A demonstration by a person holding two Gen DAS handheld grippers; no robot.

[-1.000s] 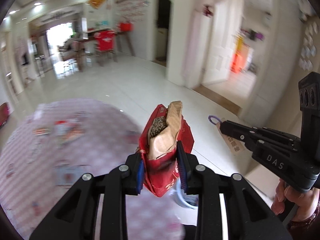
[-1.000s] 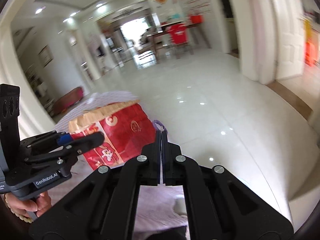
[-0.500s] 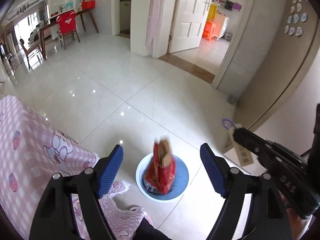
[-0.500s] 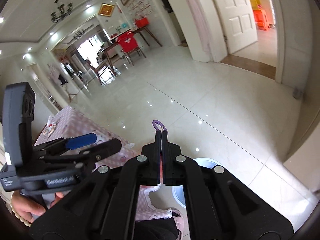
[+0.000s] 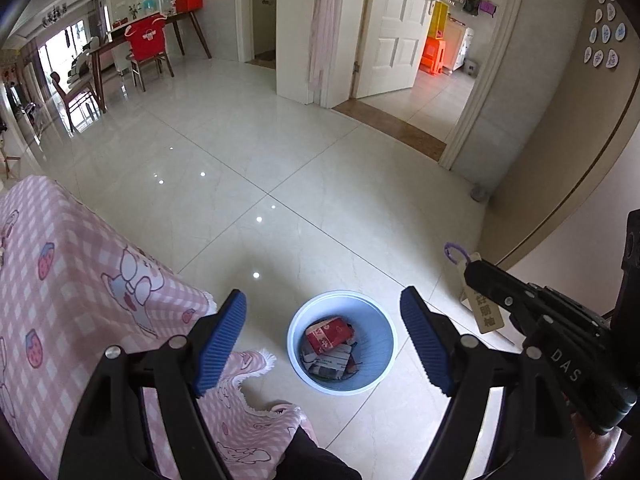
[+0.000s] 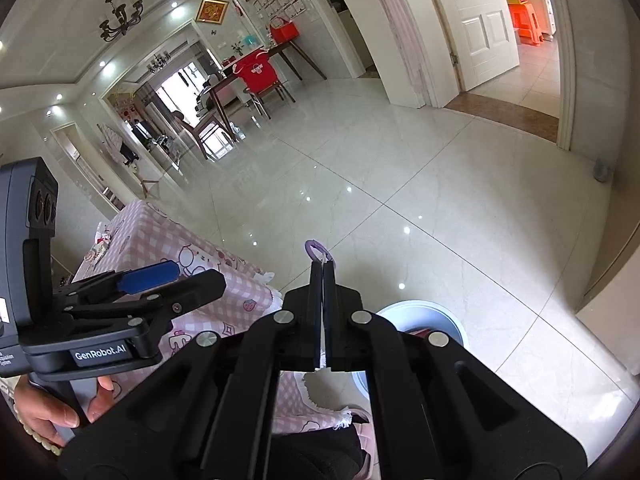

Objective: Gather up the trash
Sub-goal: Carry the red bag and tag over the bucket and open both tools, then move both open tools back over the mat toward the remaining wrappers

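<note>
My left gripper (image 5: 322,296) hangs open above a light-blue trash bin (image 5: 376,320) on the floor, with nothing between its blue pads (image 5: 218,336). A red snack packet (image 5: 328,334) lies inside the bin on top of other paper trash (image 5: 328,362). My right gripper (image 6: 323,264) is shut on a wooden tag (image 5: 484,312) with a purple loop (image 6: 316,248); the tag dangles below its tip. In the right wrist view the bin (image 6: 440,312) peeks out behind the fingers, and the left gripper (image 6: 196,276) sits at the left, held by a hand (image 6: 44,412).
A table under a pink checked cloth (image 5: 72,280) stands left of the bin, its fringe hanging close to the rim. Glossy tiled floor (image 5: 280,160) stretches ahead to open doorways (image 5: 432,56) and a dining table with a red-covered chair (image 5: 146,40). A wall (image 5: 560,160) runs along the right.
The left gripper opened and let go of the red packet, which fell into the bin. Both grippers swung from over the table down toward the bin; the right stayed shut.
</note>
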